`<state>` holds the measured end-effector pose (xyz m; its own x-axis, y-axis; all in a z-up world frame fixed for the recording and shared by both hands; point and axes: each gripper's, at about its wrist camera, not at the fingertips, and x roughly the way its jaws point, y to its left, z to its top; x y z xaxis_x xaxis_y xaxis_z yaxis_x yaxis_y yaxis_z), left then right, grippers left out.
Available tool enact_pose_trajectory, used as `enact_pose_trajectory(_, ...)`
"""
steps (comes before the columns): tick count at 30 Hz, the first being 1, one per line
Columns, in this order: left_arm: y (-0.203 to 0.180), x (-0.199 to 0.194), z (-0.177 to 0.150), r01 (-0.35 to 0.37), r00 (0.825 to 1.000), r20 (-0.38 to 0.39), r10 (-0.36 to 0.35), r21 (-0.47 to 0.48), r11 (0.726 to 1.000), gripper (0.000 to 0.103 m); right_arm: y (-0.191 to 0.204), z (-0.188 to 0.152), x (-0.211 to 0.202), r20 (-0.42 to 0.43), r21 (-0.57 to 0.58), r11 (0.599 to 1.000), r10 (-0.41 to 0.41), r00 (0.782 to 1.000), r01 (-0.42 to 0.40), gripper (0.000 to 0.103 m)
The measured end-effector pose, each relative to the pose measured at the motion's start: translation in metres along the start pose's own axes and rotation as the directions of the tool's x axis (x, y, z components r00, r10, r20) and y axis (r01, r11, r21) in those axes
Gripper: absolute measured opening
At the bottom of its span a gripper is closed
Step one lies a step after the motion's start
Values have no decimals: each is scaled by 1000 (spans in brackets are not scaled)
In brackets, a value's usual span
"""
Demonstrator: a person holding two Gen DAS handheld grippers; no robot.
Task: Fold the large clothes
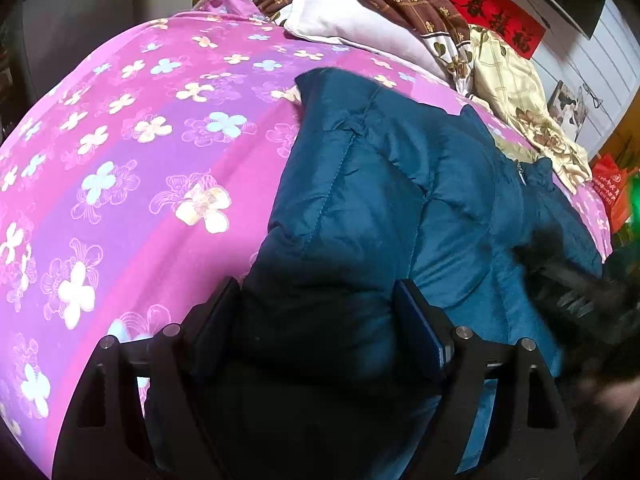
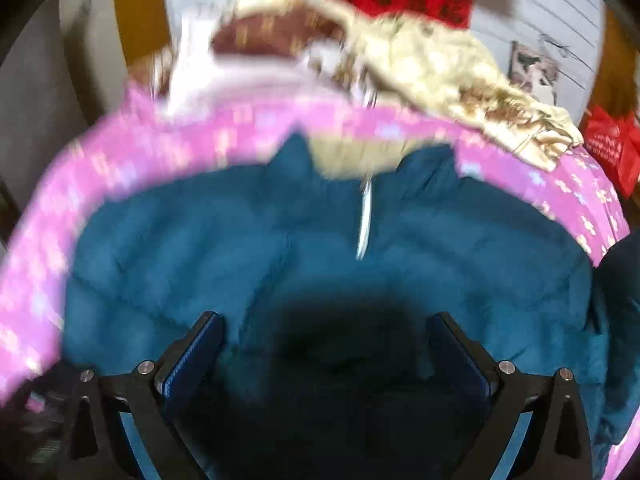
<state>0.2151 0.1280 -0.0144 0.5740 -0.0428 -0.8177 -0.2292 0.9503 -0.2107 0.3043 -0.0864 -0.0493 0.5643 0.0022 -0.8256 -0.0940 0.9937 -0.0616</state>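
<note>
A teal padded jacket (image 1: 400, 184) lies on a pink flowered bedspread (image 1: 132, 152). In the left wrist view a sleeve is folded across its body, and my left gripper (image 1: 316, 304) stands open with a puffy fold of the jacket between its fingers. In the blurred right wrist view the jacket (image 2: 200, 248) lies front up, its silver zipper (image 2: 365, 220) and collar at the far end. My right gripper (image 2: 324, 336) is open just above the jacket's lower part, over a dark shadow. The right gripper shows as a dark blur in the left wrist view (image 1: 576, 292).
A white pillow (image 1: 344, 4) and brown and cream flowered quilts (image 1: 516, 96) are heaped at the head of the bed. A red banner (image 1: 488, 12) hangs on the wall. A red bag (image 2: 612, 144) stands beside the bed on the right.
</note>
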Motion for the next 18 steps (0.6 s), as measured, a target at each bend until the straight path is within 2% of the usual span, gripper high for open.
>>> enact_pose_trajectory(1,2,-2,1,5,1000,1,-5,-16,1000,80,-3,-6,-1,39,12,1000,13,999,-14,103)
enact_pose_trajectory(2,3,-5,2,10,1000,4,-10,-31,999,80,-7,-8,-1,41,19,1000,24,999,-25,103)
enact_pose_trajectory(5,4,-22,5,26,998,64,-23,-47,999,80,-11,-1,-5,-6,13,999,52,999,-51,103)
enact_pose_trajectory(8,-4,-40,4,45,991,128,-43,-16,999,80,-29,0,-35,97,19,998,52,994,-54,103)
enact_pose_trajectory(11,-22,-33,-1,71,993,90,-76,56,996,80,-61,-21,-65,174,44,999,-13,985,5,103)
enact_pose_trajectory(13,-37,-15,-9,28,999,26,-32,130,991,80,-88,-37,-62,136,105,994,-22,990,8,103)
enact_pose_trajectory(14,-44,-9,-13,-16,1000,27,12,175,984,81,-104,-45,-50,65,143,990,-15,998,5,103)
enact_pose_trajectory(15,-51,-7,-19,-58,997,56,47,221,974,82,-119,-54,-38,-11,180,983,34,999,-31,103)
enact_pose_trajectory(16,-55,-7,-22,-88,995,74,72,249,965,82,-126,-58,-37,-18,196,978,81,997,-76,103)
enact_pose_trajectory(17,-57,-8,-23,-98,994,77,81,253,963,82,-135,-62,-46,4,201,976,90,996,-89,102)
enact_pose_trajectory(18,-57,-11,-23,-96,994,76,80,247,964,82,-145,-64,-62,33,210,976,53,998,-59,101)
